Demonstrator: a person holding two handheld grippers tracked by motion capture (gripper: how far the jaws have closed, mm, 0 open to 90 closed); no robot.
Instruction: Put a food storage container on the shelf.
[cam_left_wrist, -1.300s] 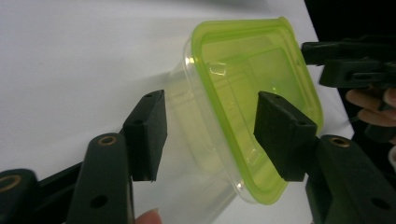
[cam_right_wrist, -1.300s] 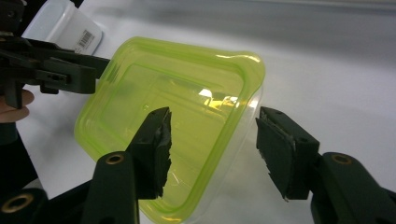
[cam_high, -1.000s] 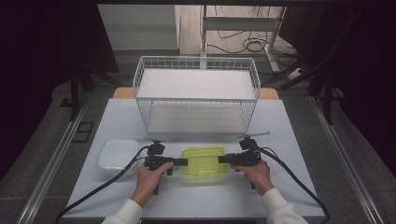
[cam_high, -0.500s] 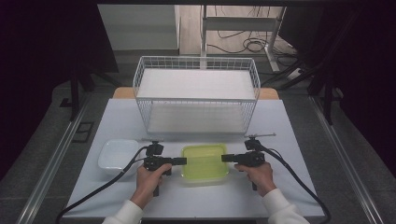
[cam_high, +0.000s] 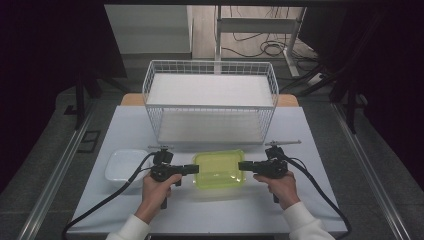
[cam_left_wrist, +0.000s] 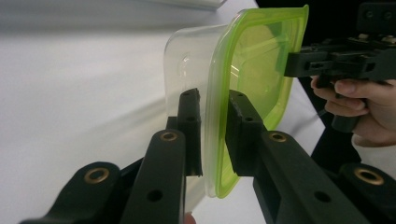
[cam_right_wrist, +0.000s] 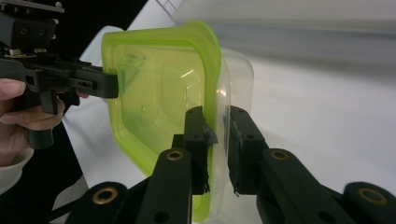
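**Lidded container gripped at both ends, just coming off the table**

A white table (cam_high: 125, 125) is carrying a large wire basket (cam_high: 210, 100) at its far side, with a white dish (cam_high: 122, 165) lying near the front left. Between the two hands, in front of the basket, a clear container with a green lid (cam_high: 220, 169) is being held level. The left gripper (cam_high: 192, 169) is clamping the container's left rim, lid and wall pinched between its jaws; the right gripper (cam_high: 243, 166) is clenching the opposite rim the same way. Judging from this, the grasp is done and the lift is only beginning. Carrying the container onward, likely into the basket, and setting it down are still outstanding.
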